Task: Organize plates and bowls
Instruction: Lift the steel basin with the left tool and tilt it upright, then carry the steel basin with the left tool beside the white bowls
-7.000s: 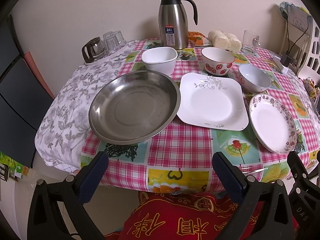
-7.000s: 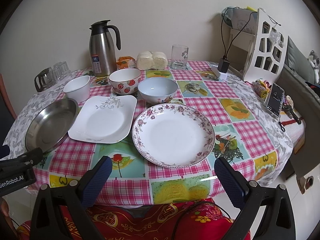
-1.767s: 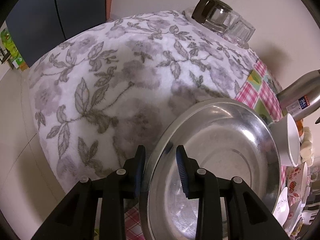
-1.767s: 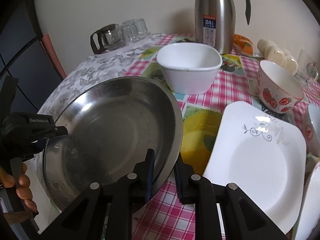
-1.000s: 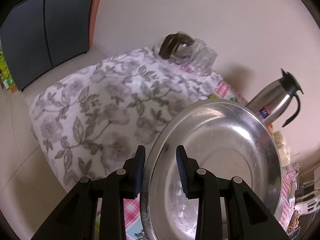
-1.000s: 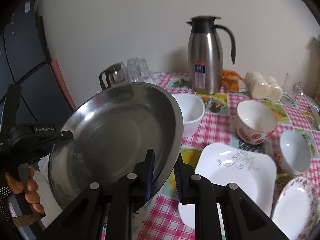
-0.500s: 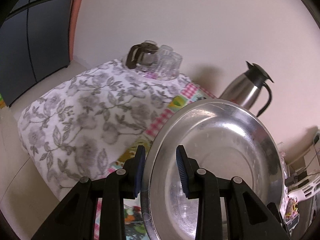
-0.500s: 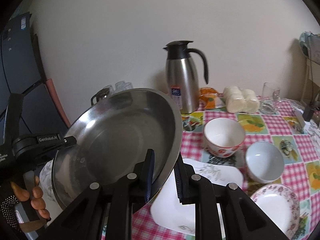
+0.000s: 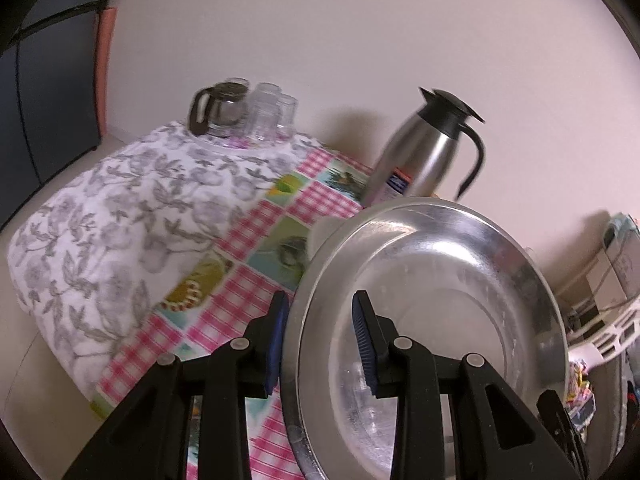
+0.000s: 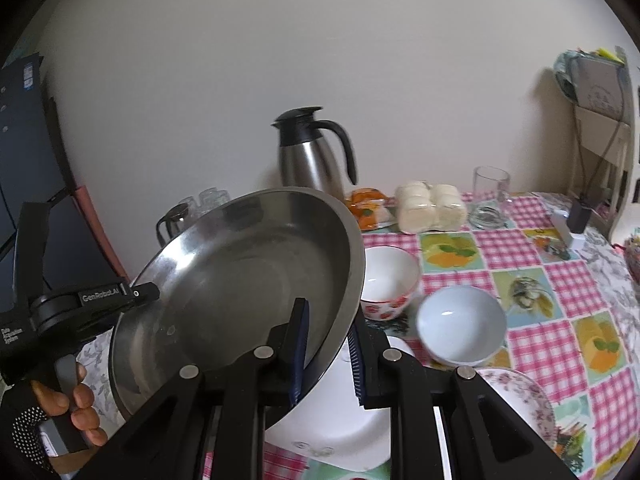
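While both grippers carry it, keep things slow.
Left gripper (image 9: 320,340): jaws clamp the metal plate's (image 9: 432,304) rim.
Right gripper (image 10: 326,354): jaws clamp the opposite rim.
Metal plate: tilted, above the desk (image 10: 560,280) and the white plate (image 10: 336,428).
Tip: keep both sides level.

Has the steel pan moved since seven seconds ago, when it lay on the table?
Yes. The steel pan is now lifted, tilted, over the square white plate, toward the bowls.

steel plate (image 10: 240,280) hides most of square plate (image 10: 340,420), floral plate (image 10: 520,400) cut off
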Motion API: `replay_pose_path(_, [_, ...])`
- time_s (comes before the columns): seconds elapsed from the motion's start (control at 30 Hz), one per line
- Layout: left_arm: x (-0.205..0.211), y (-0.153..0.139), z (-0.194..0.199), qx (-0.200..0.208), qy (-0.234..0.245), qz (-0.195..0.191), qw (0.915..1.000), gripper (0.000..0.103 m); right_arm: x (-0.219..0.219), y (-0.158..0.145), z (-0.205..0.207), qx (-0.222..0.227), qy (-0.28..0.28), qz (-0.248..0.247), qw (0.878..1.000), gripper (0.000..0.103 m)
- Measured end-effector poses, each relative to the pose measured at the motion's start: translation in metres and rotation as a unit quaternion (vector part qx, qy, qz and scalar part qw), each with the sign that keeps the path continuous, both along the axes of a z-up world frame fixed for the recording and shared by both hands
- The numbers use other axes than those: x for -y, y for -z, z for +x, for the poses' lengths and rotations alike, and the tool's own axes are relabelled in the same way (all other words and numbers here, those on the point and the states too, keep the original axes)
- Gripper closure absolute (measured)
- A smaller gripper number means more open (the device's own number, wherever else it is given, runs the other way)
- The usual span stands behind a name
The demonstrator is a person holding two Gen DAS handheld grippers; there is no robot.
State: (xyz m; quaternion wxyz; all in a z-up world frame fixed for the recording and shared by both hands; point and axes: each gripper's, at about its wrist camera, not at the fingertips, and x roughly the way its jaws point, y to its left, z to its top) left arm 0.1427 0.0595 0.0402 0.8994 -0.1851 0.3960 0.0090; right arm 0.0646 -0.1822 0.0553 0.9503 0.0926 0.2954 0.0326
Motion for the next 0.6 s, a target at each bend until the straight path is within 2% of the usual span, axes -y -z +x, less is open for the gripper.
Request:
replay_pose_path(0.27, [0.036,0.005,-0.003,-0.007,0.038,-0.004,0.9992,0.07,0.039,0.003,-0.011,-0.005,0.036,0.022,0.999,0.083])
replay_pose_path(0.6, [0.058,0.019,-0.003,-0.029,0.06,-0.002,0.9978,0.07,0.061,0.013,-0.015,-0.029,0.06,0.029,0.997,0.083])
